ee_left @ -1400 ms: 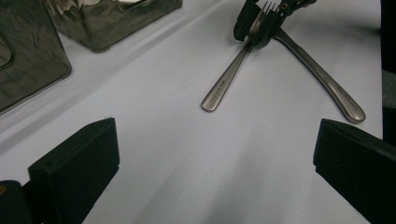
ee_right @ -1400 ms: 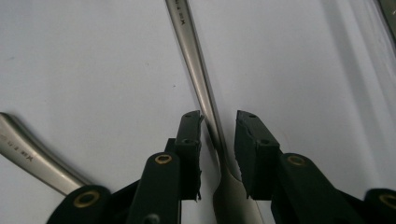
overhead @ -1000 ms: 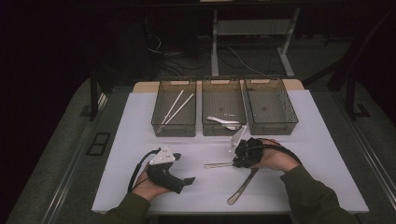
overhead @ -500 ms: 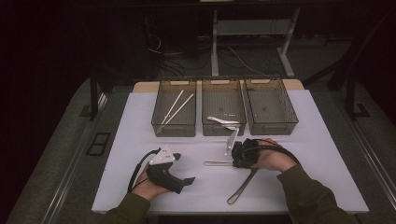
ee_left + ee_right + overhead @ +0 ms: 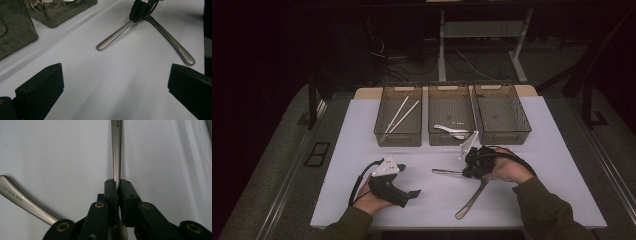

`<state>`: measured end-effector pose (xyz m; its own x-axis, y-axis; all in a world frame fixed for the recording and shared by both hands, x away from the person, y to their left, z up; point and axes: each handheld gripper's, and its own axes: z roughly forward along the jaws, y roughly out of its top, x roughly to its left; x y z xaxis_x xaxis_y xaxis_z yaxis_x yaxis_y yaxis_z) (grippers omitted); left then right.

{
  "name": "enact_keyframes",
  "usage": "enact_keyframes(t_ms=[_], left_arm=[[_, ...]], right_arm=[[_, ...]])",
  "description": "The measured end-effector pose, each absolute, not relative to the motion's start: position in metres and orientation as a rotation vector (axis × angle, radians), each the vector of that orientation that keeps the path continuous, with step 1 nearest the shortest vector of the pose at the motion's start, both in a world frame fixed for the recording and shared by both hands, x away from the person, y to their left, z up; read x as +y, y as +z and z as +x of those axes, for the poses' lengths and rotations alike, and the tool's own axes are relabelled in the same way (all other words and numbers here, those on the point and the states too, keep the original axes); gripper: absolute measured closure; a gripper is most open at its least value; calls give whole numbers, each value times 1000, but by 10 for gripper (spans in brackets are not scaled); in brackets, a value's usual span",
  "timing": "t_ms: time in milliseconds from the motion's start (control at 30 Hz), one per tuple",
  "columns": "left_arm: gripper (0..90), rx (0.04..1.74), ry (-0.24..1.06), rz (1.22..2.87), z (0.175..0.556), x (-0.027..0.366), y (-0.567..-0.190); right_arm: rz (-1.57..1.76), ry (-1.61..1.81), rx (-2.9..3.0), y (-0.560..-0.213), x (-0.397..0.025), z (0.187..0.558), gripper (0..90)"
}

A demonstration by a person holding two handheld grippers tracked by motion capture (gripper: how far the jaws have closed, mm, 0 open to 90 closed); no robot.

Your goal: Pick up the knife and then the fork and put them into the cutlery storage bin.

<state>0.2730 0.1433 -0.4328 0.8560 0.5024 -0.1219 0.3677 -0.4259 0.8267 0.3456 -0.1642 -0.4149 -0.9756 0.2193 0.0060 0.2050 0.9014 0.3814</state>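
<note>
Both jaws of the right gripper (image 5: 117, 185) clamp one utensil handle (image 5: 117, 152) (metal) — left gripper (image 5: 112, 85) wide apart.

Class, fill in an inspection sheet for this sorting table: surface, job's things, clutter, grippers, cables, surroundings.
Surface: white table, bare patches clean.
Job's things: two metal utensils; one handle clamped, the other utensil lying on the table.
Clutter: nothing seen.
Bins: left bin holds white sticks, middle bin white cutlery.
Grippers: right gripper shut on the handle; left gripper open, resting.
Cables: black cable trails from the right gripper.
Surroundings: dark floor, desk legs.
</note>
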Motion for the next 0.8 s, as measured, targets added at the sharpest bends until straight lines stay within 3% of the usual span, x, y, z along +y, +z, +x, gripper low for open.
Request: enact_keyframes(t_ms=[800], left_arm=[[0, 596, 175, 2059, 269, 147, -432]], right_arm=[[528, 959, 2865, -380, -210, 350, 844]])
